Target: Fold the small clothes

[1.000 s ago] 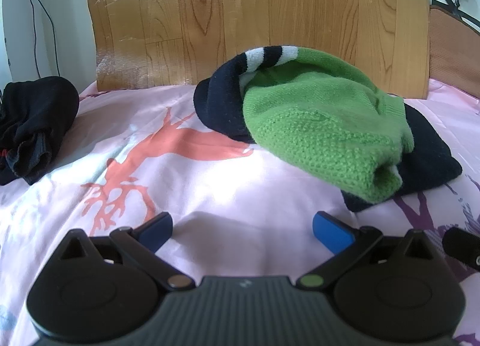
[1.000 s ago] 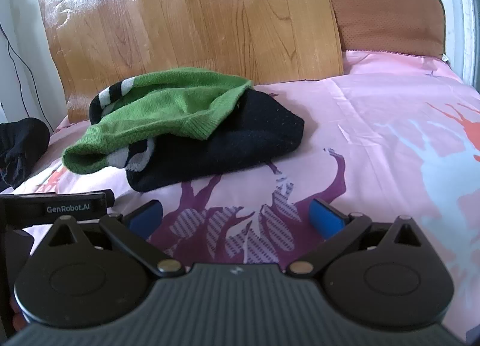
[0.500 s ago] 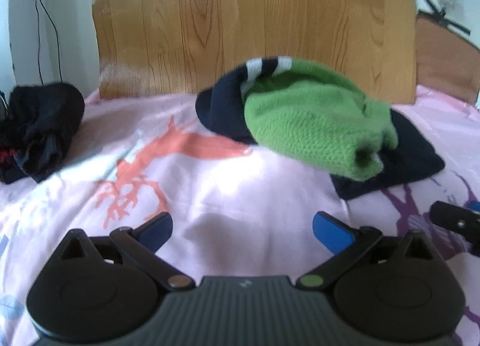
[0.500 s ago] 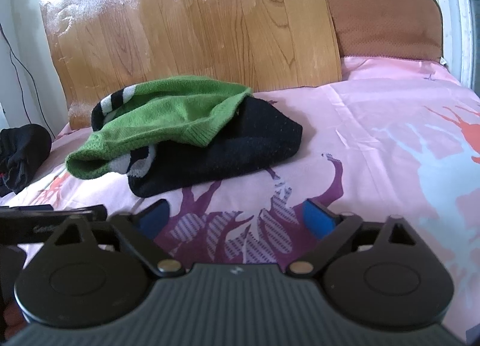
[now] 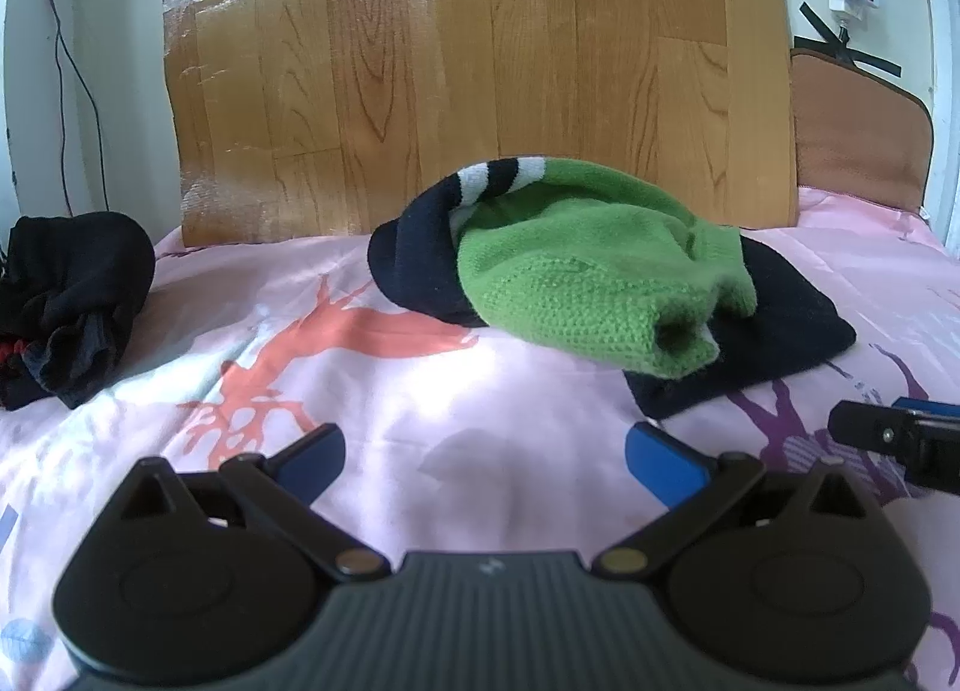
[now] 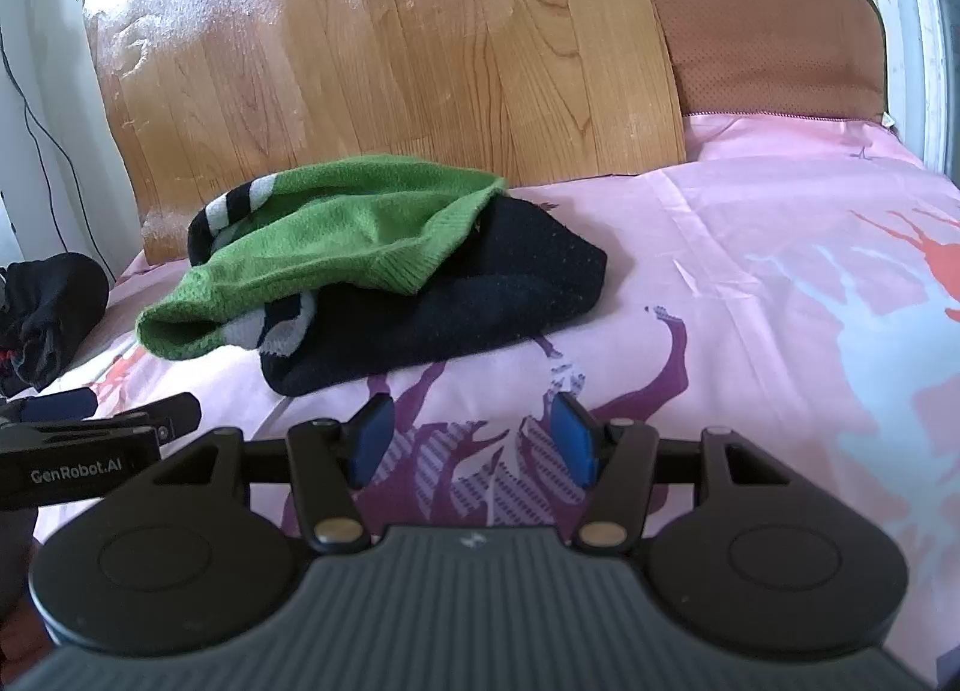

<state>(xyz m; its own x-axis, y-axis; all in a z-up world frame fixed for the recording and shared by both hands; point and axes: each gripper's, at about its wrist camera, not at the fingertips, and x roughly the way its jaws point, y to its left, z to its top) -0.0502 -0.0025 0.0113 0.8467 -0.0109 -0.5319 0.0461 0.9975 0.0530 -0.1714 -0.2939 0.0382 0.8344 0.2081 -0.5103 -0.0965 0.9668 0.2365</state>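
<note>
The green and navy knitted sweater [image 5: 594, 283] lies bunched on the bed [image 5: 420, 391] ahead of both grippers, soft, light and floppy, best pinched at a ribbed hem; the left gripper [image 5: 483, 454] gapes empty, the right gripper [image 6: 471, 439] is closing on nothing.

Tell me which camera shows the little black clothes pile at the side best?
The left wrist view: the black clothes pile lies whole on the pink sheet. The right wrist view shows the pile cut off at its left edge.
</note>
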